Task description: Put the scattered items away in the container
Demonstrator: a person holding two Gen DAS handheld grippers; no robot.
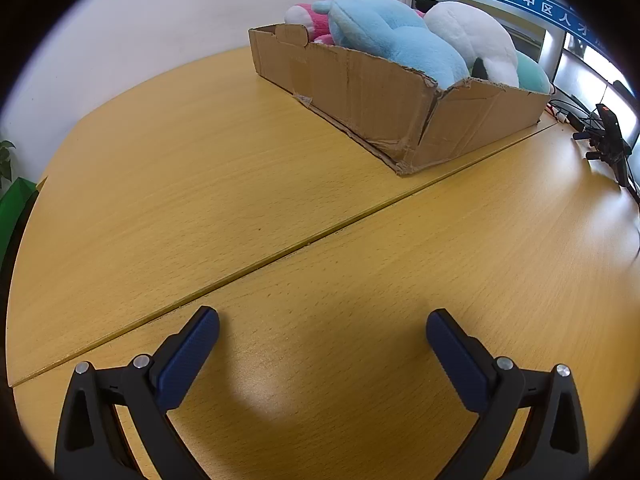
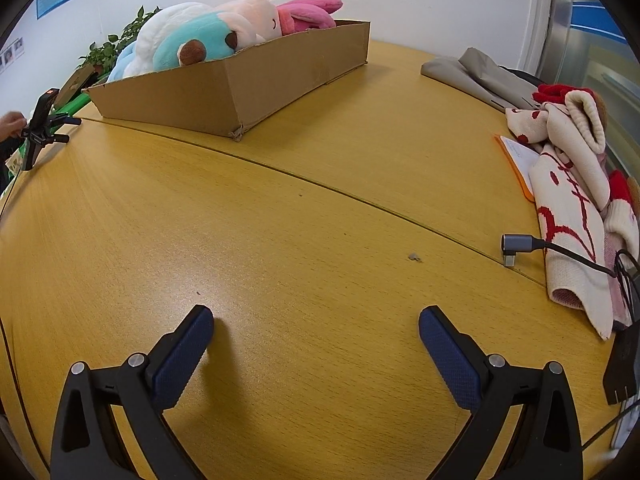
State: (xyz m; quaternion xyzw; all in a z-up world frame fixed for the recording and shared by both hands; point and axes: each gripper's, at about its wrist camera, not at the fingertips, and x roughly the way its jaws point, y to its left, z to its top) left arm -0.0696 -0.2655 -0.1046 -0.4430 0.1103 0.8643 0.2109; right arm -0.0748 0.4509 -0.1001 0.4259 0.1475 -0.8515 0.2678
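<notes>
Left gripper (image 1: 322,322) jaws wide open, empty, right gripper (image 2: 316,320) same, cardboard box (image 1: 360,92) w/ plush toys (image 1: 396,40)

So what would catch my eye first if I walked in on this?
Probably the cardboard box at the far side of the yellow table, heaped with soft toys: a light blue one, a white one and a pink one. Next, the red-and-cream knitted cloth bundled at the table's right edge.

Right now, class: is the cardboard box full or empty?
Full. The cardboard box is heaped with plush toys that rise well above its rim in both wrist views.
</notes>
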